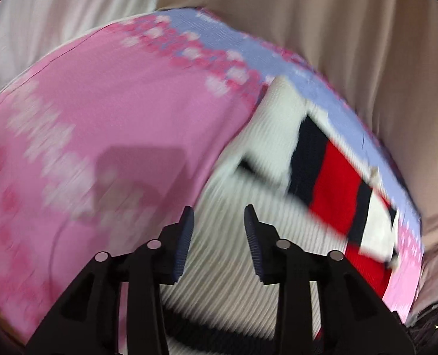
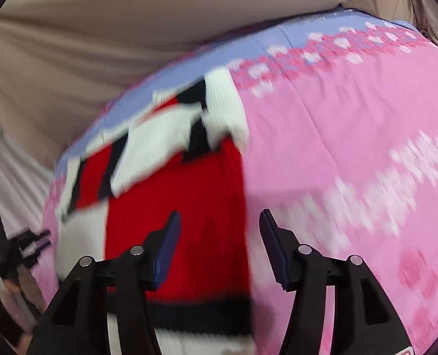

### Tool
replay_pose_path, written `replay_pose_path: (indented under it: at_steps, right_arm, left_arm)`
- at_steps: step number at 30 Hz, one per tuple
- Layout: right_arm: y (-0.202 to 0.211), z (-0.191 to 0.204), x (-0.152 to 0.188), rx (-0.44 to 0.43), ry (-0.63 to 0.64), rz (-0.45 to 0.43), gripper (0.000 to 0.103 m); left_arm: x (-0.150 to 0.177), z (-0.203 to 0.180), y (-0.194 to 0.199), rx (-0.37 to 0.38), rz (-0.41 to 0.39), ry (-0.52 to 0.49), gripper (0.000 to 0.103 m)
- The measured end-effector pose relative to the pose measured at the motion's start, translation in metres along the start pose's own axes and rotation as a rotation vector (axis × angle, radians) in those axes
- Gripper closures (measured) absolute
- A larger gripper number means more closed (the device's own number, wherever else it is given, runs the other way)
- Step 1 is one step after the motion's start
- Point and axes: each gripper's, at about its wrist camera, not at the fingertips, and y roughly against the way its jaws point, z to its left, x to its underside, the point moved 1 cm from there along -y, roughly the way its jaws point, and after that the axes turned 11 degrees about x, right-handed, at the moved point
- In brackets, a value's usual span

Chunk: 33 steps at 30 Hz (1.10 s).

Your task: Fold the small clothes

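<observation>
A small knitted garment in white, red and navy blocks (image 1: 266,159) lies flat on a pink flowered sheet (image 1: 124,112). My left gripper (image 1: 219,210) hangs over its white ribbed part, open, with nothing between the fingers. In the right wrist view the same garment (image 2: 189,183) lies left of centre. My right gripper (image 2: 220,213) is open above the red block's right edge, where the knit meets the pink sheet (image 2: 337,136). The left gripper (image 2: 27,248) shows small at the far left of that view. Both pictures are blurred by motion.
The sheet has a lilac border (image 1: 219,35) along its far edge. Beige cloth (image 1: 322,29) drapes behind it, and white striped cloth (image 2: 9,171) hangs at the left. A hand (image 2: 15,295) holds the left gripper's handle.
</observation>
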Motion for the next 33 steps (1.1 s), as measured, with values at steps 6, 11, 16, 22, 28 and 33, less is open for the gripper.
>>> replay_pose_path:
  at_steps: [6,11,16,22,28,33]
  right_arm:
    - [0.020,-0.025,0.093,-0.048,0.066,0.172,0.044]
    - [0.020,-0.012,0.116,-0.152,0.127,0.215,0.038]
    - [0.016,0.014,0.120,-0.218,0.259,0.232,0.036]
    - [0.010,0.017,0.118,-0.279,0.213,0.252,0.088]
    - [0.039,0.005,0.098,-0.277,0.205,0.147,0.092]
    - [0.073,-0.007,0.096,-0.264,0.277,0.100,0.093]
  left_arm:
    - [0.097,0.048,0.043,-0.037,0.123,0.115,0.065]
    - [0.142,0.047,0.059,-0.027,0.151,0.140,0.052]
    - [0.164,0.051,0.069,-0.001,0.145,0.218,0.047]
    - [0.166,0.050,0.062,0.059,0.200,0.241,0.089]
    - [0.169,0.047,0.082,0.112,0.152,0.297,0.094]
    - [0.184,0.027,0.110,0.130,0.149,0.253,0.095]
